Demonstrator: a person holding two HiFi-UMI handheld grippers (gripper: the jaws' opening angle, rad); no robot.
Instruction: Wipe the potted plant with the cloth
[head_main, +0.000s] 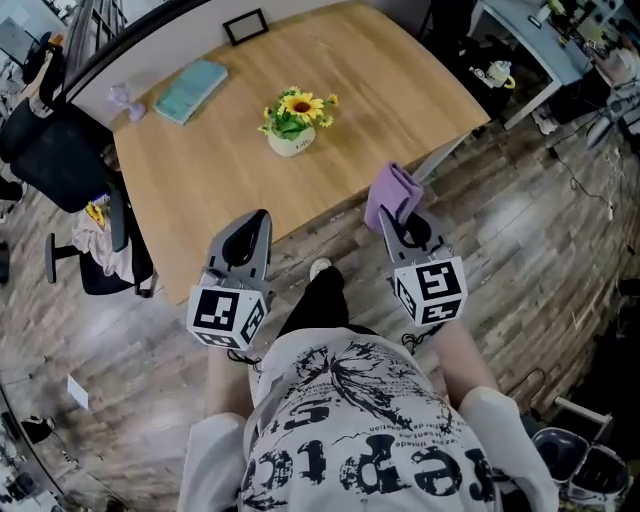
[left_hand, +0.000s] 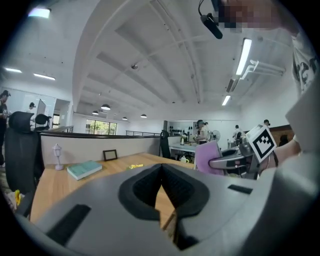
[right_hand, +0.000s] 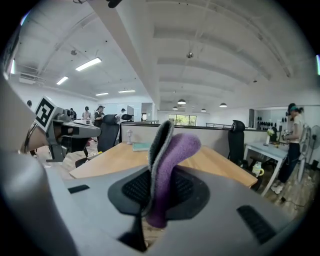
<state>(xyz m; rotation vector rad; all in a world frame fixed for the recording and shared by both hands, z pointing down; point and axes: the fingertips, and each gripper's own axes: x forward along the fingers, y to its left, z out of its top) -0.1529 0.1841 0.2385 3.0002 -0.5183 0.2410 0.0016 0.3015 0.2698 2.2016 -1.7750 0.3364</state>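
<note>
I am gripping the purple cloth in the right gripper, keeping the left gripper clenched empty, with the potted plant sitting at twelve o'clock on the table.

The cloth is purple on one face and grey on the other. The potted plant has yellow flowers with dark centres, green leaves and a white pot. The surface is pale wood with a fine grain. The book is teal and the picture frame black. The left gripper and right gripper are grey, with black ribbed pads and black-and-white square markers. The floor is grey-brown planks. The person's shirt is white with black print.
</note>
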